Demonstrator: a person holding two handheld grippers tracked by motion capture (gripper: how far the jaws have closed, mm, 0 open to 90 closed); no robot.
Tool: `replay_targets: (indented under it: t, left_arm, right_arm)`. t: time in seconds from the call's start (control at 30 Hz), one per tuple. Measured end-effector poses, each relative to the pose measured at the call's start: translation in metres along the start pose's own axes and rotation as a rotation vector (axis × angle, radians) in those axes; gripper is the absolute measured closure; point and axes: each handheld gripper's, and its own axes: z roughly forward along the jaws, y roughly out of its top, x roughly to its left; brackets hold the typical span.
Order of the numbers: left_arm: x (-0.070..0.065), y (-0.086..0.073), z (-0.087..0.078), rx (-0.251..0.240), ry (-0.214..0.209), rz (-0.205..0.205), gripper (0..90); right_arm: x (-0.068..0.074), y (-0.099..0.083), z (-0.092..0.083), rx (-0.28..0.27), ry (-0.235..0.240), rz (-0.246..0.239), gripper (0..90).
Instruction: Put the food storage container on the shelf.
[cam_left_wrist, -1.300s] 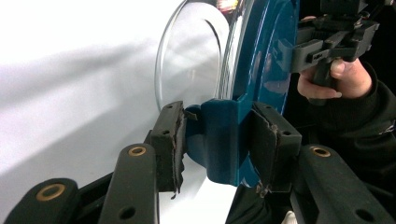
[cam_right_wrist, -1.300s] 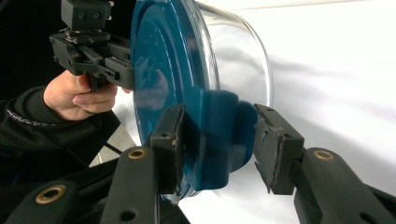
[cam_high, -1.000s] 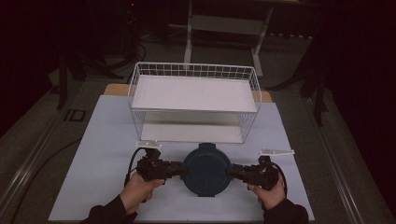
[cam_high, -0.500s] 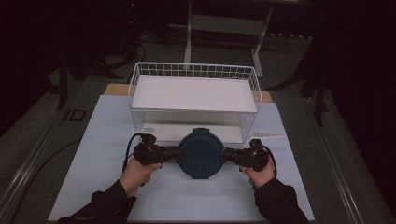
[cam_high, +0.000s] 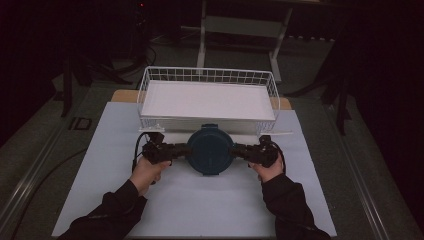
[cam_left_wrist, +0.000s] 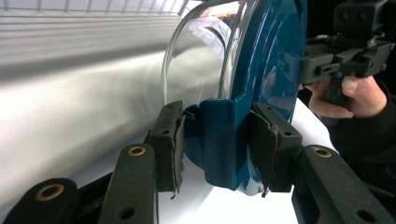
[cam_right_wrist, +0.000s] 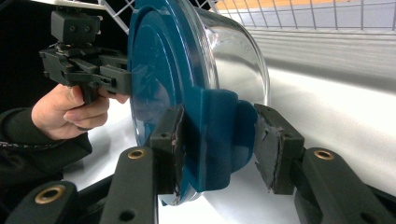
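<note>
A round clear glass container with a teal lid sits between my two grippers, lid up, just in front of the wire basket. My left gripper is shut on the lid's left side tab, a pad on either face of it. At the opposite side, the right gripper is shut on the other tab. The glass wall bulges beyond the lid. Each gripper view also shows the other hand and its gripper, the right one and the left one, across the lid.
The white wire basket has a white floor and stands at the far middle of the table. A pale mat covers the table. A thin white stick lies by the basket's right corner. Dark floor and furniture legs surround the table.
Both hands have carried the container away from the person, from mid-mat up to the basket's near wall. Both grips look the same.
</note>
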Motion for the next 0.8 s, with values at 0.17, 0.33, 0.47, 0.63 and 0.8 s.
replay_targets:
  t: [0.17, 0.33, 0.47, 0.63, 0.8]
  left_arm:
    - [0.011, 0.003, 0.004, 0.000, 0.017, -0.001, 56.6]
    - [0.019, 0.002, 0.007, 0.003, 0.035, 0.004, 56.3]
    - [0.025, 0.000, 0.012, 0.002, 0.038, -0.009, 56.3]
    - [0.026, 0.003, 0.015, 0.000, 0.052, -0.028, 56.4]
    - [0.028, 0.003, 0.016, -0.017, 0.043, -0.055, 56.0]
  right_arm:
    - [-0.012, 0.000, 0.011, -0.012, 0.003, 0.014, 55.4]
    - [-0.019, -0.003, 0.020, 0.005, -0.006, 0.024, 55.1]
    - [-0.023, -0.004, 0.024, 0.014, -0.025, 0.023, 54.9]
    - [-0.027, -0.001, 0.027, 0.020, -0.050, 0.032, 54.4]
    - [-0.029, 0.000, 0.028, 0.009, -0.069, 0.020, 53.4]
